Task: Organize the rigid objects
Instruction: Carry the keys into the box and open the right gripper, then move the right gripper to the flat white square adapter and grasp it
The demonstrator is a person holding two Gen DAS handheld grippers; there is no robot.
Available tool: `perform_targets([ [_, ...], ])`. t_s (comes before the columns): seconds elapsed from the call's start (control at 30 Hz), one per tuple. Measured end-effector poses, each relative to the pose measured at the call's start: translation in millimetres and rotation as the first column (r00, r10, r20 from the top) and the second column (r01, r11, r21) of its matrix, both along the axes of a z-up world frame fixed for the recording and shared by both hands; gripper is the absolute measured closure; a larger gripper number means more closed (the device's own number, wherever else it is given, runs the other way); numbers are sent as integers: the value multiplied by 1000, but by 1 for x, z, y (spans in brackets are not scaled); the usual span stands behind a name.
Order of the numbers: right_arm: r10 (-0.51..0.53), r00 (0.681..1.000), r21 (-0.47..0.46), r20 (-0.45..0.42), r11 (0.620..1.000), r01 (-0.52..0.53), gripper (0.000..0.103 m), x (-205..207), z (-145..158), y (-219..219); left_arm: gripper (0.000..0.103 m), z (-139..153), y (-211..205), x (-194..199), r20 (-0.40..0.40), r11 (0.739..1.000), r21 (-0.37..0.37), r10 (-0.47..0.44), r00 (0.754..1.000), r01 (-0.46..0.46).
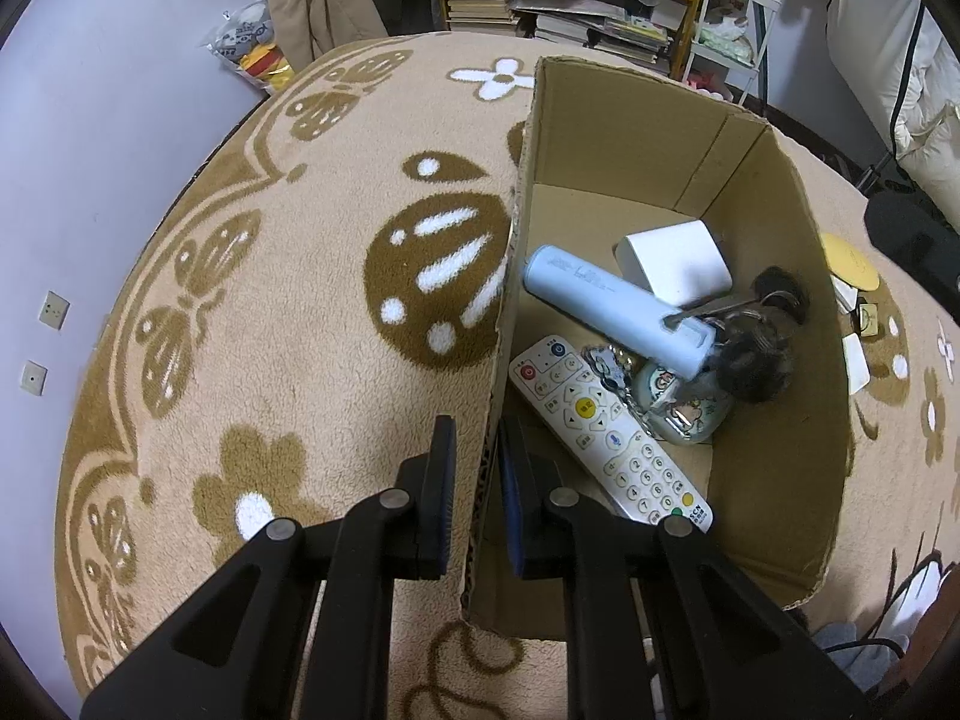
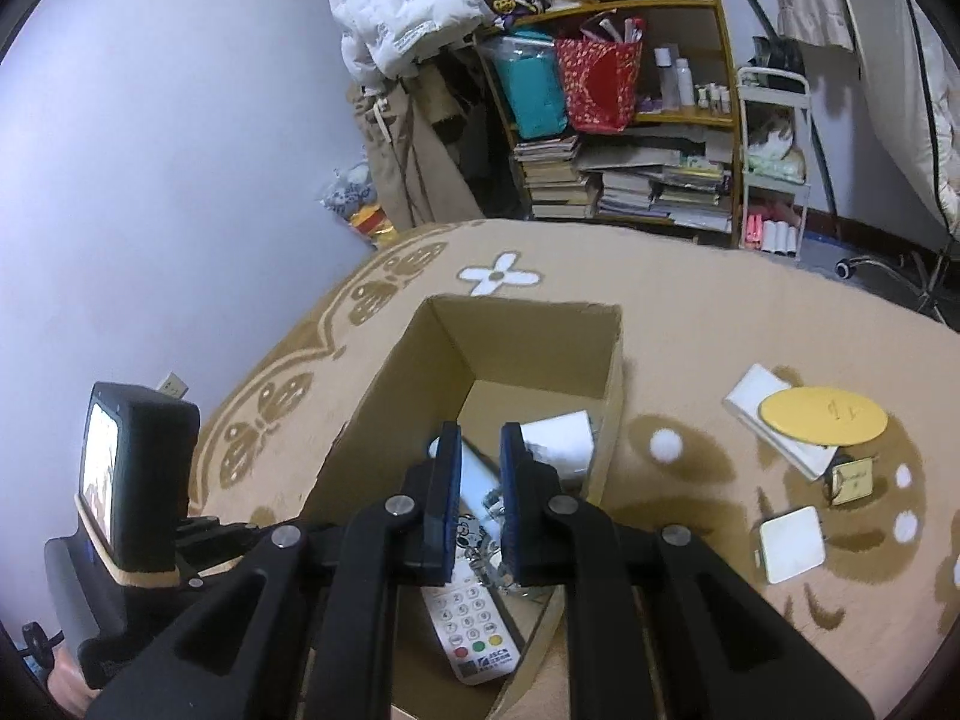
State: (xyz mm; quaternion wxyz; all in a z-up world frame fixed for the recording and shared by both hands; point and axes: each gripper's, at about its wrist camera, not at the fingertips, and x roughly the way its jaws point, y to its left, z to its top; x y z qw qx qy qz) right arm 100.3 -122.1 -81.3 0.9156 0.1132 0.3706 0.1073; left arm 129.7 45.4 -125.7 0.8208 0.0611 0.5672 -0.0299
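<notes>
The left gripper (image 1: pixel 478 450) sits right at the near corner of the cardboard box (image 1: pixel 774 480), one finger outside on the carpet side, the other inside, and the box's left wall runs up through the narrow gap between them. The jaws are drawn in tight on that wall, pinching the cardboard edge.

Inside the box there's a fair little pile. A white remote control (image 1: pixel 606 432) lies along the left wall, buttons up. A pale blue cylinder (image 1: pixel 618 312) lies slantwise across the middle, its lower end resting over a dark furry pompom keyring (image 1: pixel 753 366). A white block (image 1: pixel 675 264) sits toward the back, and a round clear badge with a cartoon print (image 1: pixel 684 408) lies just beside the remote.

Now the right gripper (image 2: pixel 480 462), it hangs over the open box from the near side, looking down into it. Its jaws are pulled in narrow, with nothing between the pads; the remote and the white block show in the box below it.

Out on the patterned carpet (image 2: pixel 690 324), to the right of the box, more things wait: a yellow disc (image 2: pixel 822 417) lying on a white book (image 2: pixel 774 420), a small tan square tag (image 2: pixel 852 480) just beside them, and a white square adapter (image 2: pixel 792 543) nearer in.
</notes>
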Motion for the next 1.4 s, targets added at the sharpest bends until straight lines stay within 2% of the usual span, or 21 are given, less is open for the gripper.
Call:
perform_targets([
  [0.2,-46,999,-21,26,999,46,84,-2,10,-13,89,-1,-1,0,1,1000,3,-3,1000,3],
  [0.33,-87,996,28,19,996,86,60,-1,14,-32,89,-1,-1,0,1,1000,3,-3,1000,3],
  [0.4,-112,994,40,18,993,111,54,-1,16,-41,89,-1,-2,0,0,1000,2,-3,1000,3],
  [0.47,-133,991,32,17,991,133,38,-1,17,-48,89,-1,-1,0,1,1000,3,-4,1000,4],
  [0.63,-207,978,27,5,978,207,21,1,12,-70,89,-1,-1,-1,1,1000,4,-5,1000,5],
  [0.73,-260,966,-17,-3,965,260,12,2,4,-79,89,-1,-1,-1,1,1000,3,-4,1000,4],
  [1.03,-355,932,-94,-77,933,348,10,10,-36,-110,89,-1,-1,-1,0,1000,-2,-4,1000,4],
  [1.4,-413,890,-70,-195,911,407,10,17,-81,-139,89,-1,-1,-2,-4,1000,0,-4,1000,4],
])
